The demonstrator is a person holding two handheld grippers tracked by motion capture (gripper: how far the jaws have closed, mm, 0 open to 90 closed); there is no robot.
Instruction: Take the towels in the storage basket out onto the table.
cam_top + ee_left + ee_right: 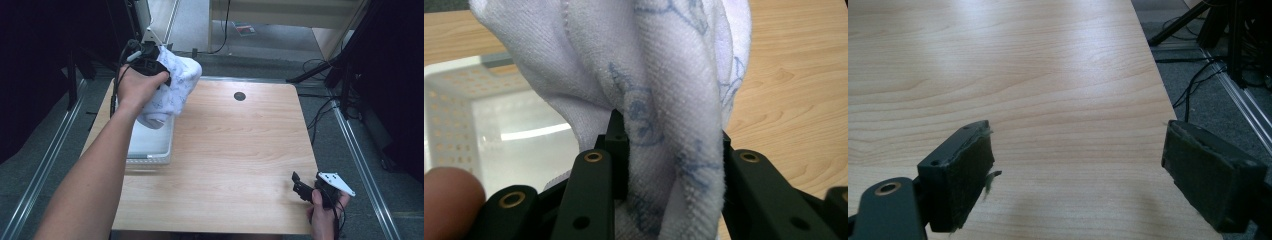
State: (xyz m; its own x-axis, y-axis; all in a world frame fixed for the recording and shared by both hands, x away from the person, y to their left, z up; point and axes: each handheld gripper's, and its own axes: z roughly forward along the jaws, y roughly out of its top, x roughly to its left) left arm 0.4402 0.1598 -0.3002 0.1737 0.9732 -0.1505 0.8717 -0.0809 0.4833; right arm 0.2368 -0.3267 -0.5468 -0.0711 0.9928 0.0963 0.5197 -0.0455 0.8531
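A light wooden table [225, 150] is shown on grey flooring, with cables [325, 107] trailing at its right. A white patterned cloth [175, 87] is held above a white perforated basket [150, 147], pinched between the closed jaws of the left gripper [669, 150]. The right gripper [1078, 165] is held wide open, empty, over the near right corner.

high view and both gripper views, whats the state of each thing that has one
left hand-held gripper: shut on the white towel, held above the basket
white towel: bunched, lifted, hanging from the jaws, blue print showing
white basket: upright on the table's left side, open top, looks empty where visible
right hand-held gripper: open, jaws wide apart, holding nothing, at the table's near right corner
wooden table: bare across its middle
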